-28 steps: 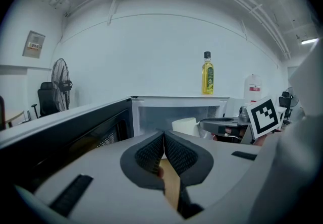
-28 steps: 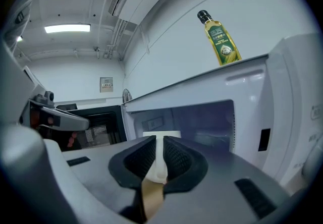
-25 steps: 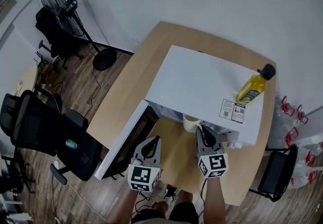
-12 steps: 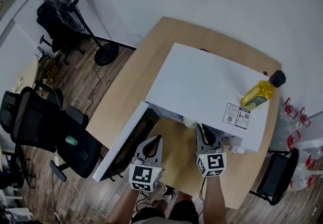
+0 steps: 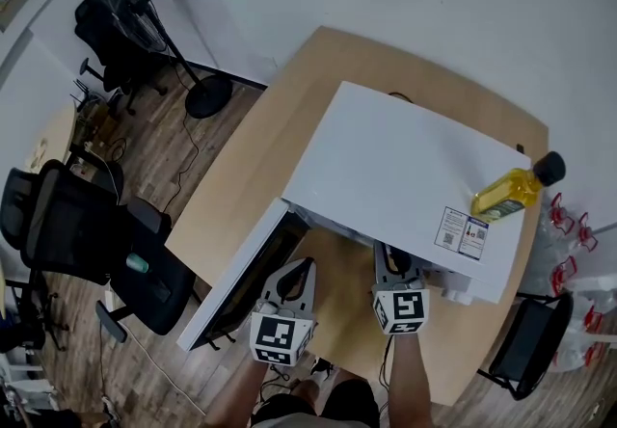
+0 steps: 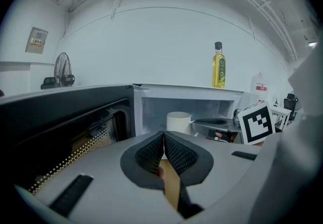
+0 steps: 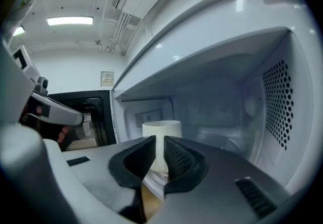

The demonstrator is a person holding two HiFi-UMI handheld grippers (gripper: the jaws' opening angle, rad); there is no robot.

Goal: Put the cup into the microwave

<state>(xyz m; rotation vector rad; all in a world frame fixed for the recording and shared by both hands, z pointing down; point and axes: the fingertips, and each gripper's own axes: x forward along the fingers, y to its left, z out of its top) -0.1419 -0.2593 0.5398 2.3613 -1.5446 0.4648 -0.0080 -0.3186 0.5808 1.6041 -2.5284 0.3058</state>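
Note:
The white microwave (image 5: 405,166) stands on the wooden table (image 5: 246,175) with its door (image 5: 241,277) swung open to the left. In the right gripper view the white cup (image 7: 161,129) is upright inside the cavity, near the front. My right gripper (image 7: 159,143) is shut on it with a narrow gap between the pads, and white shows in that gap. In the head view the microwave's top hides the cup, and the right gripper (image 5: 390,257) reaches under the front edge. The left gripper (image 6: 164,136) is shut and holds nothing, hovering before the opening; the cup (image 6: 178,121) shows beyond it.
A yellow oil bottle (image 5: 511,193) stands on the microwave's right corner. Office chairs (image 5: 87,243) and a floor fan (image 5: 125,2) are on the left. A black chair (image 5: 525,344) and water bottles (image 5: 569,224) are to the right of the table.
Both grippers have moved forward toward the microwave. The cup, seen at the opening's edge in the head view a second ago, is now under the microwave's top.

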